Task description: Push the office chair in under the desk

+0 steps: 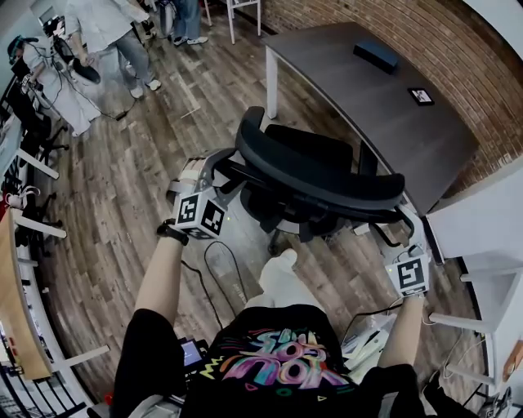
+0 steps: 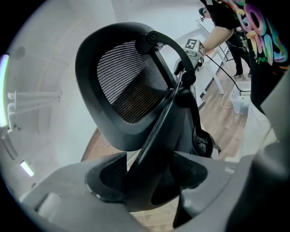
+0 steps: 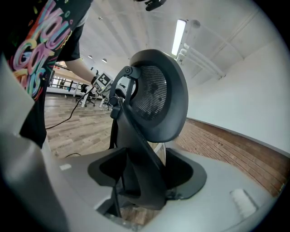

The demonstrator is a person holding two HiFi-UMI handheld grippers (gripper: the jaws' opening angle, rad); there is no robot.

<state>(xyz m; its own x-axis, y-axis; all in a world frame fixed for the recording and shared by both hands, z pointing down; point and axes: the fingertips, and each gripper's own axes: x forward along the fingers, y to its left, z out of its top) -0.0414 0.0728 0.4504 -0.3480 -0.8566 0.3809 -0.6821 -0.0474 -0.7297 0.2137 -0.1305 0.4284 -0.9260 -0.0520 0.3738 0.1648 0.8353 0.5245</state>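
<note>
Looking down from the head view, I see the office chair (image 1: 315,178) just ahead of both grippers, beside the desk (image 1: 368,90). Left gripper view: left gripper (image 2: 149,181) clamps its back frame. Right gripper view: right gripper (image 3: 142,176) grasps that frame too.

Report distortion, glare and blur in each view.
Head view: fisheye bows the desk edge and brick wall; evenly lit, sharp. Left gripper view: office chair frame blurs close to the lens; background washes out pale. Right gripper view: ceiling light glares; dark vignette at corners.
</note>
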